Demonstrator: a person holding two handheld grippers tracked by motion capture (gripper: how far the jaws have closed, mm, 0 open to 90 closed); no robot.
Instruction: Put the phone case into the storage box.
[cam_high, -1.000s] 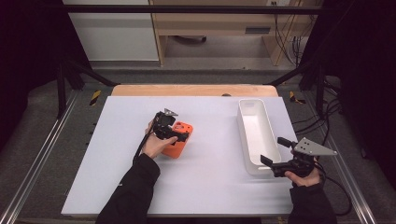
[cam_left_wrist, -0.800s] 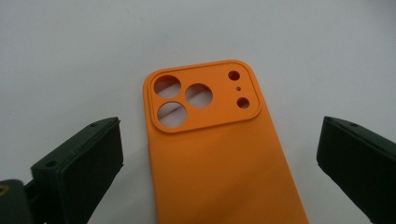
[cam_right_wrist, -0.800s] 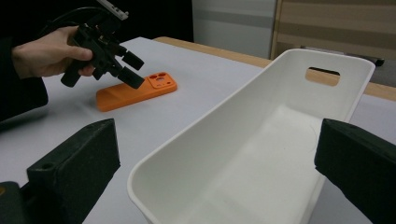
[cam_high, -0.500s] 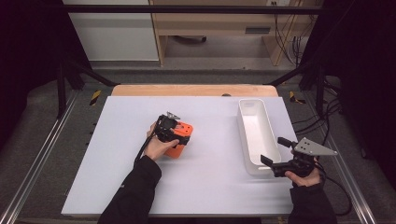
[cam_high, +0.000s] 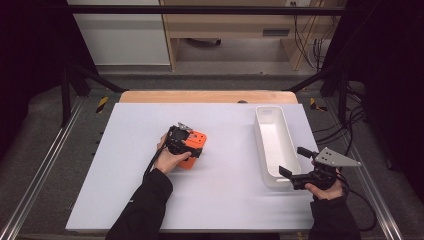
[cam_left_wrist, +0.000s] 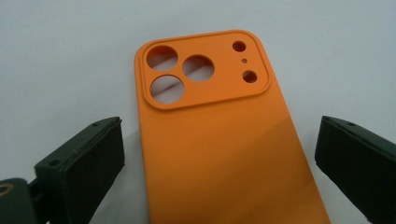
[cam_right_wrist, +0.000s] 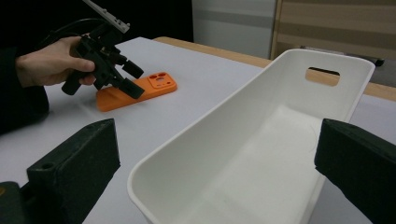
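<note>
On my left, the left gripper (cam_high: 192, 145) sits over the orange case (cam_high: 196, 150), a little left of the table's (cam_high: 125, 200) middle. Through its own camera I see the case (cam_left_wrist: 224, 140) lying flat on the white top (cam_left_wrist: 70, 56), back side up. Its lens cutouts sit at about 11 o'clock from the case's centre, with two small holes beside them at 1 o'clock. My jaws stand apart, one on each side of the case at 8 and 4 o'clock. Neither pad touches it; I see bare table between the left pad and the case's edge. The hand (cam_high: 170, 159) holding that gripper rests on the table at 7 o'clock from the case.

Moving right, the white bin (cam_high: 275, 145) lies lengthwise on the table, well apart from the case, at about 3 o'clock from it. It has a slot handle in its far end wall.

At the far right, my right gripper (cam_high: 290, 172) hovers at the bin's near end, around 5 o'clock from the bin's centre. Its jaws are spread wide and hold nothing. In its camera the bin (cam_right_wrist: 261, 140) runs away between the two pads, its near rim low in front. The left gripper (cam_right_wrist: 123, 77) and the case (cam_right_wrist: 140, 91) show farther off at 10 o'clock.
</note>
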